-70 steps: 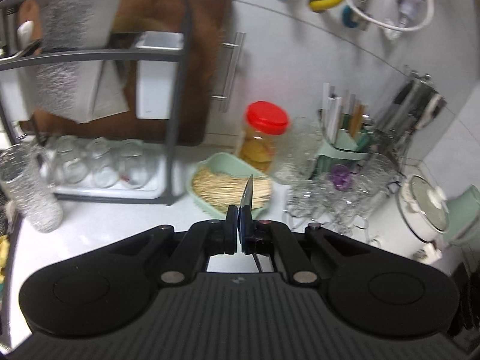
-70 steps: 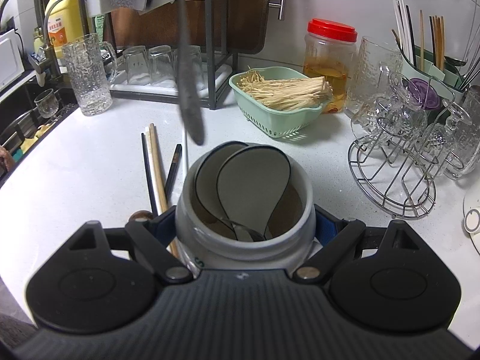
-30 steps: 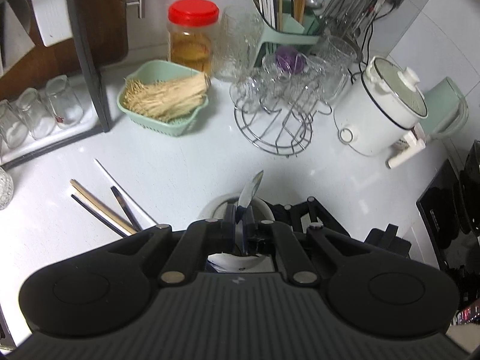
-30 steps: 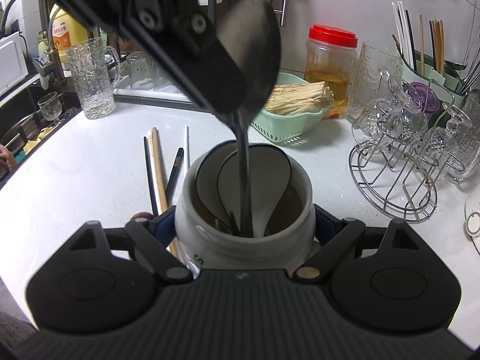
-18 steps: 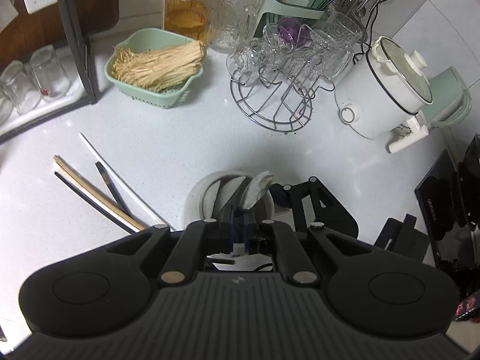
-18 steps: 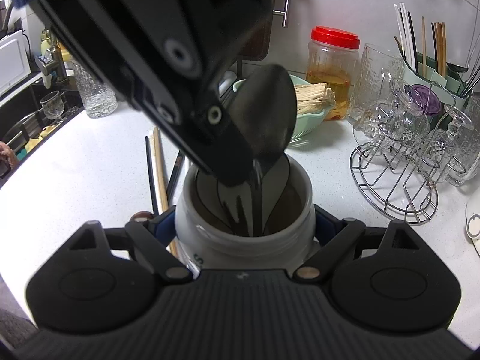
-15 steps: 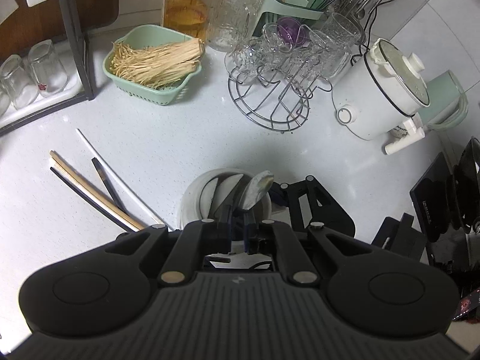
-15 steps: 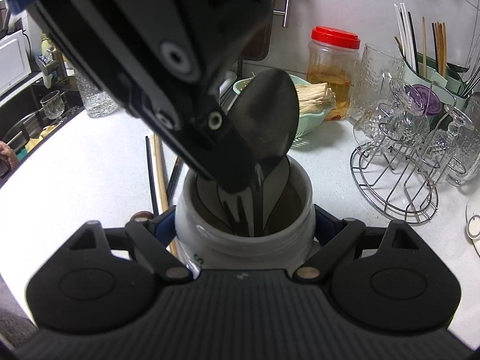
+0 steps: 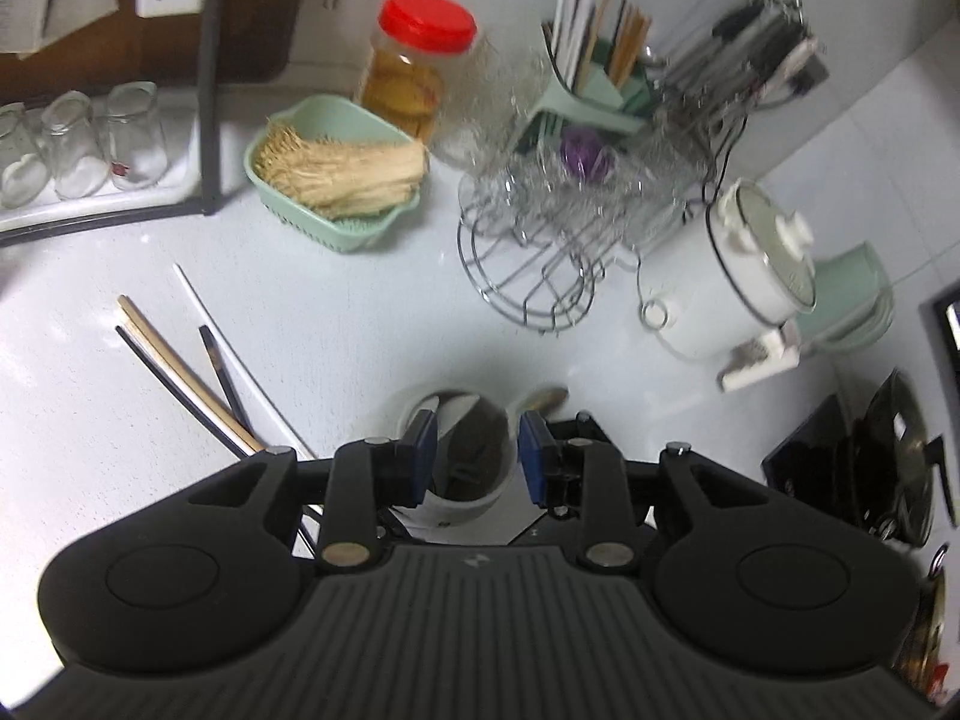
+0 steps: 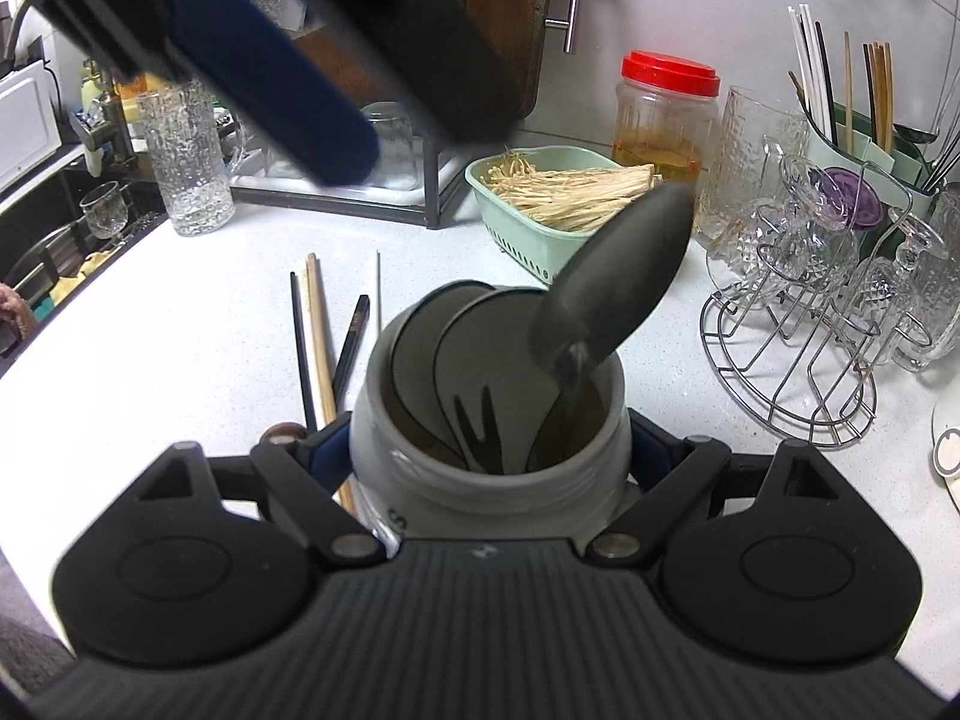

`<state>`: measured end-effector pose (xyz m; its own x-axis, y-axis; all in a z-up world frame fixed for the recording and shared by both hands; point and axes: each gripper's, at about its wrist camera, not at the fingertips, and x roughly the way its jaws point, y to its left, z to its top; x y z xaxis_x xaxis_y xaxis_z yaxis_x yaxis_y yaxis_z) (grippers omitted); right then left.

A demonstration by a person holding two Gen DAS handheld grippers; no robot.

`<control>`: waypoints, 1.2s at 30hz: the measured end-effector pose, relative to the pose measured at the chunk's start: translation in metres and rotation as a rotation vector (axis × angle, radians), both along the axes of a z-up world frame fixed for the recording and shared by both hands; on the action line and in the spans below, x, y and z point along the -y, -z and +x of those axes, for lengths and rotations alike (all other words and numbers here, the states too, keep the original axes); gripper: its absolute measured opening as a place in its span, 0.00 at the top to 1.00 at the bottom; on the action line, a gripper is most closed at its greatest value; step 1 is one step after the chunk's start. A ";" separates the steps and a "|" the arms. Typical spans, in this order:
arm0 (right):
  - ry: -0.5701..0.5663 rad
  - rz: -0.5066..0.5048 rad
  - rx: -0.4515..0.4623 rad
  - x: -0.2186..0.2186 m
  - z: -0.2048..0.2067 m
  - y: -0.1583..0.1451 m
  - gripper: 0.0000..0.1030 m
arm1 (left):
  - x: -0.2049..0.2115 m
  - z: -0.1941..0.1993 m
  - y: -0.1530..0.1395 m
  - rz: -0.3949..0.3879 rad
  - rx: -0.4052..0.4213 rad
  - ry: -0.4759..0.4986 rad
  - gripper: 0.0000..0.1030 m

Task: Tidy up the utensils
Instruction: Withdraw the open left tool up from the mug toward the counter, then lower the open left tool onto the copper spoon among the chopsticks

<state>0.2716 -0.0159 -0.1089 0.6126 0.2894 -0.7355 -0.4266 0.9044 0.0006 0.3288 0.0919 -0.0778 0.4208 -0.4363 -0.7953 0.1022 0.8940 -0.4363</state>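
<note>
Surface [image 10: 150, 324]: white, speckled, carries everything.

Dish rack w/ upturned glasses [image 9: 90, 138] at 10 o'clock in left wrist view. Wire glass stand [image 10: 792, 354] at 3 o'clock in right wrist view. Green basket [image 10: 528, 240] of pale dry strands at 12, red-lid jar [image 10: 666, 114] behind it.

Crock [image 10: 486, 474]: grey, upright, mouth up, centre-low in right wrist view. Right gripper [image 10: 486, 450] clamped on crock, one finger each side of the wall.

Left gripper [image 9: 474, 450]: above crock mouth, jaws opening, nothing between pads. In right wrist view it crosses 10–12 o'clock, blurred.

Spoon [image 10: 618, 282]: dark metal, handle down inside crock, bowl up, long axis tilted toward 1 o'clock, leaning on right rim. Free of left gripper. Two more spoon bowls [image 10: 468, 354] stand in crock, left side; fork tines [image 10: 474, 420] show between.

Chopsticks [image 10: 318, 330]: loose on surface at 9–10 o'clock of crock, long axes roughly 12–6, lower ends passing behind right gripper's finger. One white stick [image 10: 378, 288] apart, nearer crock.
</note>
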 end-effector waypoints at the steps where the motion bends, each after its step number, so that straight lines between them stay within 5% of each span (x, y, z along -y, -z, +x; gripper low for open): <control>1: 0.000 0.000 0.000 0.000 0.000 0.000 0.11 | -0.005 -0.001 -0.002 -0.010 0.007 -0.014 0.67; 7: 0.019 -0.004 -0.003 0.000 -0.001 -0.001 0.11 | -0.046 -0.007 0.008 -0.056 0.006 -0.144 0.67; 21: 0.112 -0.024 -0.012 0.002 -0.008 -0.002 0.11 | -0.125 -0.033 0.088 -0.135 -0.104 -0.334 0.66; 28: 0.130 -0.041 -0.041 0.000 -0.006 -0.004 0.11 | -0.136 -0.038 0.133 -0.128 -0.144 -0.279 0.67; 36: 0.146 -0.055 -0.066 -0.002 -0.003 -0.005 0.11 | -0.124 -0.026 0.154 -0.007 -0.064 -0.003 0.67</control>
